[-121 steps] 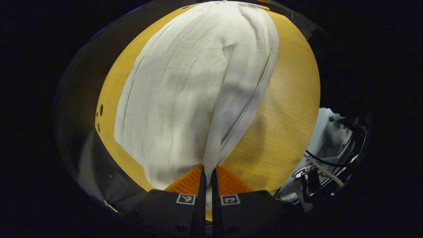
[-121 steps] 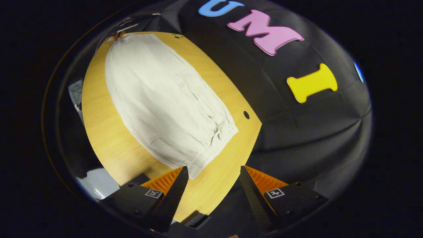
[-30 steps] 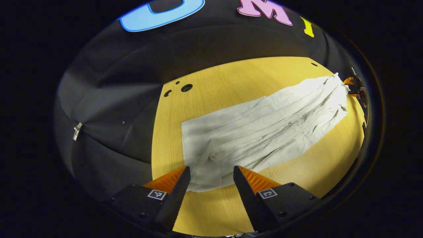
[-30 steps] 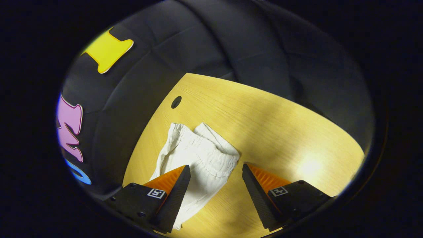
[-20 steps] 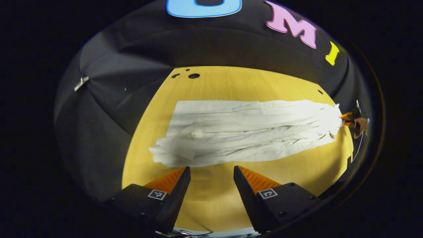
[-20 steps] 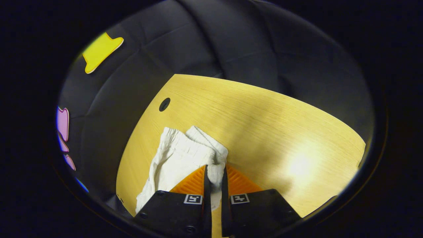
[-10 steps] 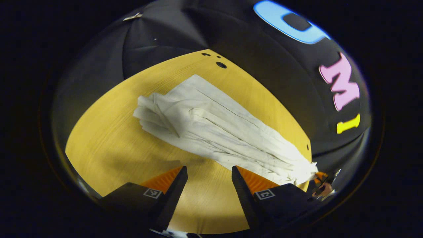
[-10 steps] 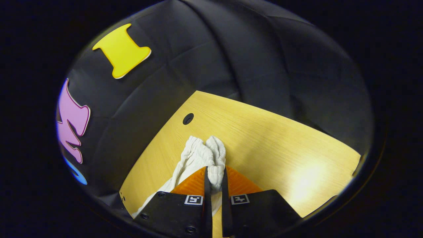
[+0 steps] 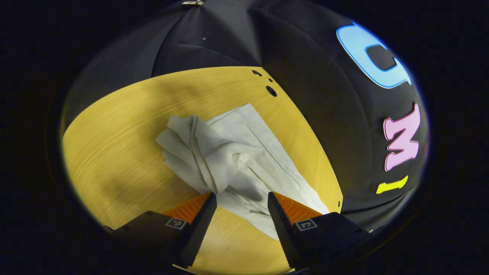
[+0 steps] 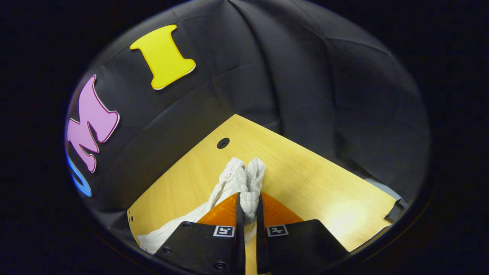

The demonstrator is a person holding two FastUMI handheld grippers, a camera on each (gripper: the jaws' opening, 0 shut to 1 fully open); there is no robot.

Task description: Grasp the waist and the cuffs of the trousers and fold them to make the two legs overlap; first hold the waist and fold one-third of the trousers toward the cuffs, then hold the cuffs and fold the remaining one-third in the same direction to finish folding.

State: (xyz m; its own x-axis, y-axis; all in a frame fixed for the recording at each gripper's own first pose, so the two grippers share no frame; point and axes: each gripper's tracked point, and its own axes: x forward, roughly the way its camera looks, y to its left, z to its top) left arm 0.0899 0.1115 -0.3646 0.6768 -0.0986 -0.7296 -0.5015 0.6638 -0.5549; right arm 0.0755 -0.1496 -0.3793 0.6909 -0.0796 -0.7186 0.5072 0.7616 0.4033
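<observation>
Trousers [image 9: 229,152] bunched; right tongs [image 10: 247,202] clamp waist [image 10: 248,179].

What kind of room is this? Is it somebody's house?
Probably not a house. It looks like a small recording booth: black cloth walls hang close around one bare wooden table, and just a pair of white trousers lies on it, with the right gripper pinching the waistband.

Black gripper [image 9: 239,202] bodies with small square black-and-white markers

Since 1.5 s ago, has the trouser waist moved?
Yes. The right claw has shut on the waist and lifted it off the table, bunched.
</observation>
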